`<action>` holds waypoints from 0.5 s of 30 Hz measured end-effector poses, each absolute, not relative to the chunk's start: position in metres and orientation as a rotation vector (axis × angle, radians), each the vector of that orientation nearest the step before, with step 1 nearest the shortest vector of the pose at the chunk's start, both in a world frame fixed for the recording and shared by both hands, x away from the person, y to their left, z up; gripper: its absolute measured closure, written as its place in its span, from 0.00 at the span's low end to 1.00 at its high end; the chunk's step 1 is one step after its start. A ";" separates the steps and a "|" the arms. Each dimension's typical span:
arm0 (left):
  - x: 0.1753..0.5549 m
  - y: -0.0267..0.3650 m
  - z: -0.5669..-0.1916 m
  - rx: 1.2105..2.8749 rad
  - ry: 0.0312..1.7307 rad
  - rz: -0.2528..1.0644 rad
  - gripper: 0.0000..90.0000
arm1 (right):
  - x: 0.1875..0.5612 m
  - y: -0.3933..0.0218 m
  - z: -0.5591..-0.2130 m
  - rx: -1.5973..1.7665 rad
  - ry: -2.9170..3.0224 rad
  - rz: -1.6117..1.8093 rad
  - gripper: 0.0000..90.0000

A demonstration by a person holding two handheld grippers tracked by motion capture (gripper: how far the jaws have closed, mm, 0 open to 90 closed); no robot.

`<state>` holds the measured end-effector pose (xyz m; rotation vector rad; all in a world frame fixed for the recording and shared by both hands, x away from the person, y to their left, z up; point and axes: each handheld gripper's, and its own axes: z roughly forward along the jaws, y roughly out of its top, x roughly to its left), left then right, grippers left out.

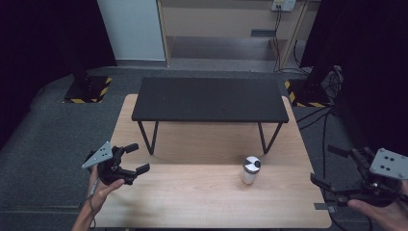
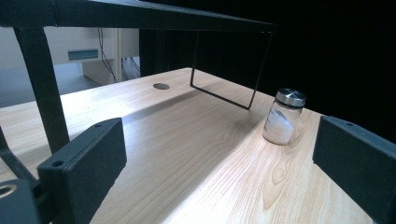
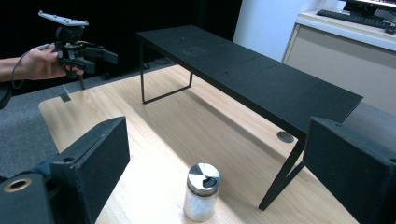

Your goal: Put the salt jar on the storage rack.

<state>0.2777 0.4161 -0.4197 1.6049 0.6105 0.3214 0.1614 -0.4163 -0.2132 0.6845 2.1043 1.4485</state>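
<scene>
Two hands come in at the bottom of the high view, each carrying a gripper. At the lower left, the left gripper (image 1: 131, 160) hangs over the near left corner of the light wooden tabletop (image 1: 192, 197), jaws spread wide with nothing between them. Off the table's right edge, the right gripper (image 1: 332, 172) is spread just as wide and is also empty. Between them, nearer the right, a small clear glass jar with a metal shaker lid and white powder inside (image 1: 250, 170) stands upright on the wood, just in front of the right legs of a low black rectangular stand (image 1: 209, 99).

Seen from the left gripper view, two black jaws frame the scene at the bottom corners, far apart, holding nothing. The jar (image 2: 283, 116) stands well ahead on the tabletop (image 2: 187, 154), near the thin wire leg of the stand (image 2: 140, 16).

From the right gripper view, its jaws are parted wide and the jar (image 3: 201, 192) stands just ahead between them, untouched. The left gripper (image 3: 95, 59) is far off across the table.

The jar is probably light but rigid, smooth and breakable, with a slippery metal top. The straight glass wall below the lid, gripped level, looks the safest hold.
</scene>
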 end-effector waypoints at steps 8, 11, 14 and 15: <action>0.278 0.416 -0.419 1.609 0.610 0.317 0.02 | 0.163 -0.415 -0.213 0.681 2.114 1.436 0.08; 0.278 0.416 -0.419 1.614 0.607 0.316 0.02 | 0.164 -0.415 -0.213 0.680 2.115 1.437 0.08; 0.278 0.416 -0.419 1.611 0.607 0.316 0.02 | 0.164 -0.416 -0.213 0.676 2.116 1.440 0.07; 0.278 0.416 -0.419 1.612 0.608 0.316 0.02 | 0.164 -0.416 -0.214 0.673 2.115 1.444 0.07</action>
